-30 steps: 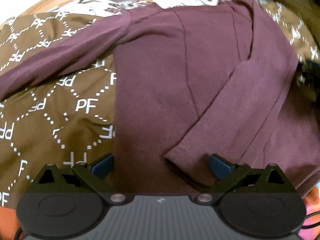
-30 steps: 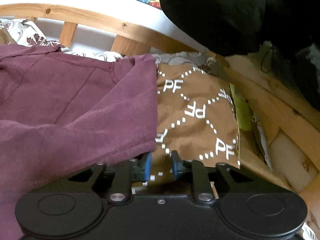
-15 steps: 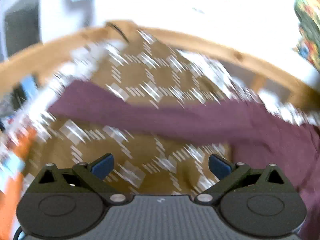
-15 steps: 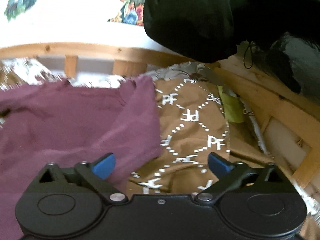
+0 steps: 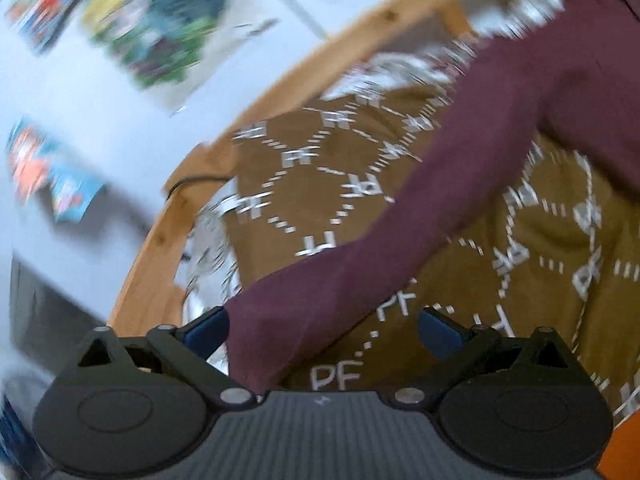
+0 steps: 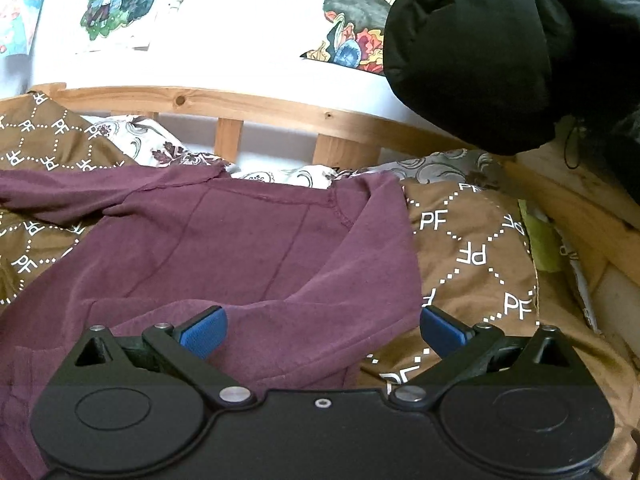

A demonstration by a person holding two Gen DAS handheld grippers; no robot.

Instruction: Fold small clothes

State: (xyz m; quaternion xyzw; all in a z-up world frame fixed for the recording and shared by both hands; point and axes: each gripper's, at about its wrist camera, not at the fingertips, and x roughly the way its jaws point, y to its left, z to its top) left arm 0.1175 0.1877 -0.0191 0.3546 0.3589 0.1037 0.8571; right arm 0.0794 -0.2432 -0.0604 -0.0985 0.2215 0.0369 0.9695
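A maroon long-sleeved shirt (image 6: pixel 240 240) lies spread on a brown blanket (image 6: pixel 472 256). Its right sleeve (image 6: pixel 360 280) is folded across the body, and the other sleeve (image 6: pixel 60 196) stretches out to the left. My right gripper (image 6: pixel 322 330) is open just above the folded sleeve's lower edge and grips nothing. In the blurred left wrist view, my left gripper (image 5: pixel 322 332) is open over the outstretched sleeve (image 5: pixel 400 232). The cuff (image 5: pixel 256 340) lies between the jaws, close to the left pad (image 5: pixel 206 330), and is not pinched.
A wooden bed rail (image 6: pixel 240 104) runs behind the blanket and curves round the left side (image 5: pixel 160 248). A black jacket (image 6: pixel 500 48) hangs at the upper right. Posters (image 6: pixel 116 4) are on the white wall. Patterned pillows (image 6: pixel 160 148) lie against the rail.
My left gripper swung left from the shirt's body to the outstretched sleeve's cuff, staying open. My right gripper went from nearly shut at the shirt's right edge to wide open and drew back.
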